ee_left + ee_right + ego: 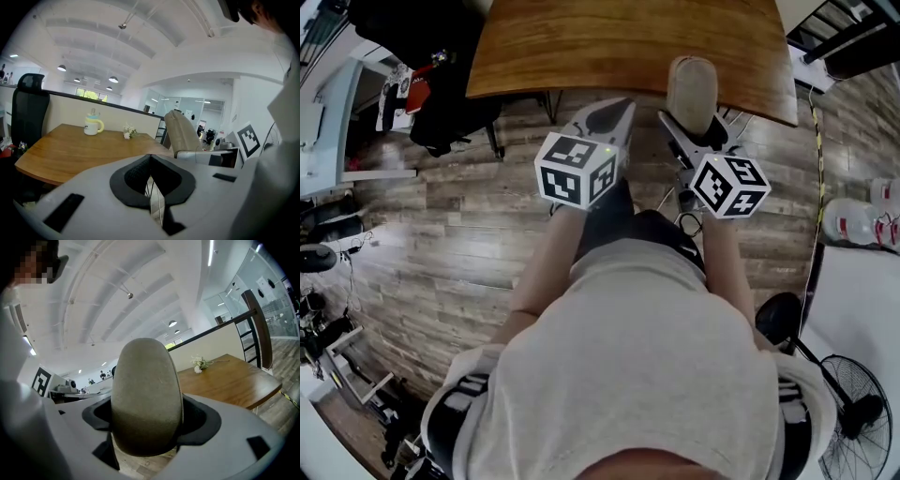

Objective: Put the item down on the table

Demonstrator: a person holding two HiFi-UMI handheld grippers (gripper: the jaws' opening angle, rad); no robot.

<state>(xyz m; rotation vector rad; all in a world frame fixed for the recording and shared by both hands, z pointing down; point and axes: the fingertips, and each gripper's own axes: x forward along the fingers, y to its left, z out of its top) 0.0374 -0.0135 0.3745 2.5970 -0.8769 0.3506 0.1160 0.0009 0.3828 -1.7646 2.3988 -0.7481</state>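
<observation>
Gripping a beige oblong item (146, 401), the right hand-held gripper (698, 127) has its jaws clamped on the item's lower end. The item stands upright at the near edge of the wooden bench (609, 42). The left hand-held gripper (151, 164) is just short of that same edge, its jaws pressed together with nothing between them. A mug (93, 124) and small flowers (128, 132) sit on the bench's far side.

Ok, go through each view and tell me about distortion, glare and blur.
Head view: wide-angle bend curves the edge of the wooden table; lighting is even, with no harsh glare. Left gripper view: dark rounded corners, ceiling lamps blown bright, mug reasonably sharp. Right gripper view: same dark corners; the beige item looms large between the jaws, its lower half in shadow.
</observation>
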